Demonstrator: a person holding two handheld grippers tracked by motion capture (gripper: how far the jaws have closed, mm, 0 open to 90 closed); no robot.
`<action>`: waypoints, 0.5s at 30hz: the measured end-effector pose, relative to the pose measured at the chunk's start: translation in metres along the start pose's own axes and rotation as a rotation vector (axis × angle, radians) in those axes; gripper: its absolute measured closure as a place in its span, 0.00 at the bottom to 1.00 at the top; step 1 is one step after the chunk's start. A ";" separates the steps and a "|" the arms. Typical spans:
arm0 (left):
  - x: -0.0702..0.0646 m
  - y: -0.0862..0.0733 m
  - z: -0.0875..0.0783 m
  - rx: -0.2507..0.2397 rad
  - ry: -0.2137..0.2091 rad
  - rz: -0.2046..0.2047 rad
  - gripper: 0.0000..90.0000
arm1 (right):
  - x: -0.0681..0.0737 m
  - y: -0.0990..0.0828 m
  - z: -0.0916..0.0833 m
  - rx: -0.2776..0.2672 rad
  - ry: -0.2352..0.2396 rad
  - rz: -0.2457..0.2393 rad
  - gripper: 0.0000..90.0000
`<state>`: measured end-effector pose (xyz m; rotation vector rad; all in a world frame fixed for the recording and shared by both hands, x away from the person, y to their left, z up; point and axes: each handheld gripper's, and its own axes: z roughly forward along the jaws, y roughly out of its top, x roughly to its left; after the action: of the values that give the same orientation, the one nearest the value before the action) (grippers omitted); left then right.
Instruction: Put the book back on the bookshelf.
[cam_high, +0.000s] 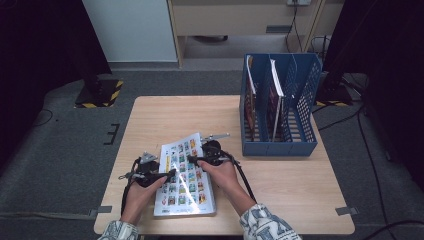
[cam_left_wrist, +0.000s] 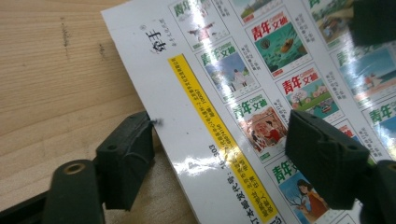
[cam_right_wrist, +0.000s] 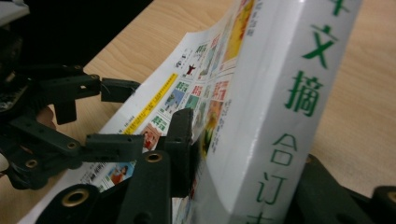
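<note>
I had the magazine (cam_high: 184, 176) lying in the lower middle of the high view, on the wooden counter (cam_high: 280, 185), its right edge tipped up. My right gripper (cam_high: 196, 161) pinched that thick spine edge, one of its fingers (cam_right_wrist: 180, 149) pressed on the cover and the other under the spine. My left gripper (cam_high: 167, 176) sat at the magazine's left edge with fingers (cam_left_wrist: 127, 156) spread, one off the cover on the wood, one above it. A blue file rack (cam_high: 280, 102) stood at upper right.

Book (cam_left_wrist: 243, 93) cover thumbnails read 青年文摘; its spine (cam_right_wrist: 285, 116) 文摘 合订
</note>
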<state>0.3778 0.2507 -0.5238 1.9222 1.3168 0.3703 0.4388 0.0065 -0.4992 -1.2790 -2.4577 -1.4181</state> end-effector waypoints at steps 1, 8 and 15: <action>0.001 0.000 0.000 -0.006 -0.005 -0.003 0.24 | 0.001 0.002 -0.001 -0.001 -0.002 -0.004 0.75; 0.004 0.000 -0.001 -0.044 -0.044 -0.005 0.23 | 0.010 0.011 -0.010 -0.035 -0.026 -0.108 0.77; 0.003 0.000 -0.001 -0.047 -0.058 -0.003 0.21 | 0.015 0.016 -0.019 -0.079 -0.054 -0.169 0.79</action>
<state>0.3786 0.2540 -0.5239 1.8780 1.2629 0.3377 0.4331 0.0067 -0.4707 -1.1608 -2.6263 -1.5523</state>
